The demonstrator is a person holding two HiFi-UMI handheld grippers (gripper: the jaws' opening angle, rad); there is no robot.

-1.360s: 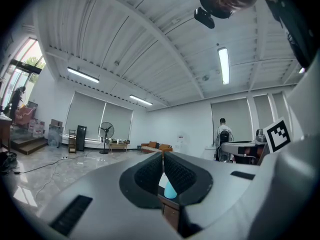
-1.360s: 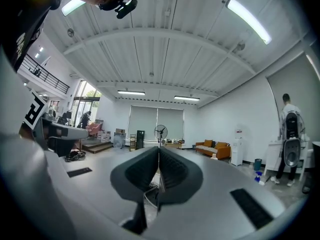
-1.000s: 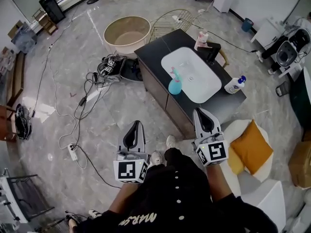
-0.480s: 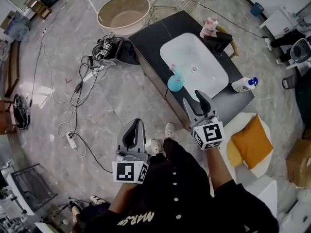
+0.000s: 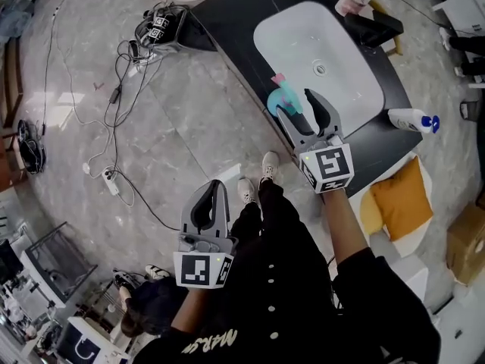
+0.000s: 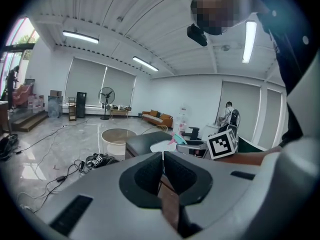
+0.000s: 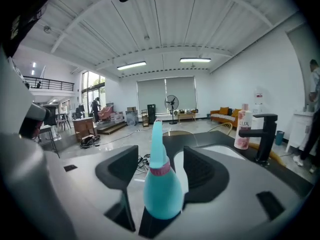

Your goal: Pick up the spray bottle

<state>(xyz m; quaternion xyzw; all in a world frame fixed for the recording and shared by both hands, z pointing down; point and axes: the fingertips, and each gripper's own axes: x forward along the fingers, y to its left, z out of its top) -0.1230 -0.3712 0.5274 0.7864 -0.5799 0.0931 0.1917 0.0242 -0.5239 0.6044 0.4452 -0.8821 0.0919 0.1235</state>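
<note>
The dark counter (image 5: pixel 231 17) carries a white sink (image 5: pixel 299 40), and everything that matters sits at the sink's near rim. There the right gripper (image 5: pixel 297 105) reaches in with its jaws spread wide, one to each side of the teal spray bottle (image 7: pixel 161 189). The bottle stands upright, its long axis vertical, with the round belly low and a pink collar under a nozzle that tapers upward. It sits deep between the jaws, dead ahead of that gripper. A gap shows on one side, while the other side is too overlapped to say whether a pad touches. Squeezing shut across the belly looks like all the pickup lacks. The left gripper (image 5: pixel 208 203) hangs well back from the sink over the floor, its jaws pressed together on nothing, so the right is plainly the nearer one. Behind the sink stands a black tap (image 7: pixel 262 134), and just beside it is a pink bottle (image 7: pixel 243 126) marked "LUX". A white bottle (image 5: pixel 413 120) with a blue cap lies to the sink's right, its label unreadable.
</note>
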